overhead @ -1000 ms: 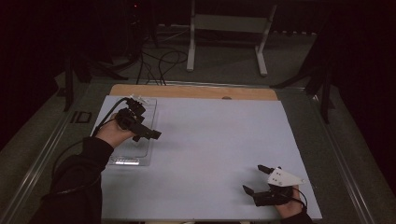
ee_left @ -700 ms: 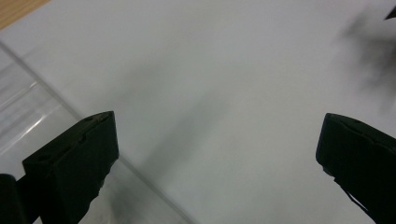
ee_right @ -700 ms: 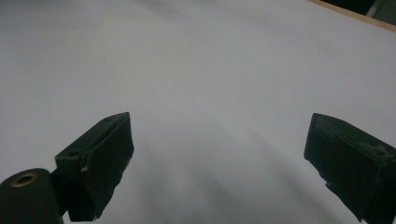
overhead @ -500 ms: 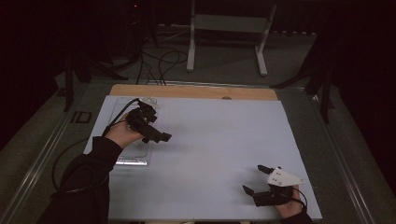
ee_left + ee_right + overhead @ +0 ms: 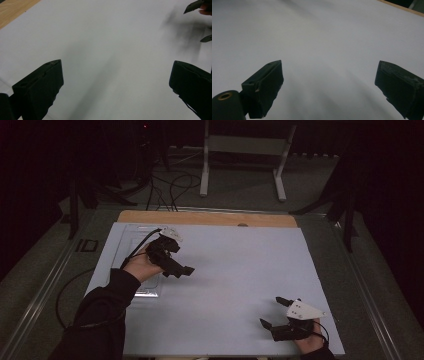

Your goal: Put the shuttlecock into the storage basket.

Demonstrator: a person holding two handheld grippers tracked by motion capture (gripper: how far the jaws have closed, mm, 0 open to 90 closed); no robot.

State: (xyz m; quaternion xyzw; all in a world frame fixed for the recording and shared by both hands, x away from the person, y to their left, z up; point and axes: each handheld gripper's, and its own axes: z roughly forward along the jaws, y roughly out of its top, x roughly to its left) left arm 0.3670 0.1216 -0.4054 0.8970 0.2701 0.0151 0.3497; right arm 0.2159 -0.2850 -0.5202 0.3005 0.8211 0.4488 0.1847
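My left gripper [image 5: 183, 269] hangs over the left middle of the white sheet [image 5: 240, 265], held in a hand with a dark sleeve. Its jaws stand wide apart with nothing between them, and the left gripper view has bare sheet between its fingers [image 5: 40, 90]. My right gripper [image 5: 271, 312] rests near the front right corner, a grey three-cornered plate on top. It is open too and holds nothing, with its fingers [image 5: 264, 85] over plain white sheet. The right gripper's jaw tips also appear far off in the left gripper view's top right corner.
A clear plastic tray [image 5: 131, 234] lies flat at the table's left side, partly under the left forearm. A wooden strip [image 5: 210, 218] runs along the far edge. Behind the table stand a metal frame [image 5: 245, 145] and floor cables [image 5: 170, 185].
My left gripper has moved right and slightly toward the front, off the clear tray and out over the white sheet. The right gripper has stayed where it was.
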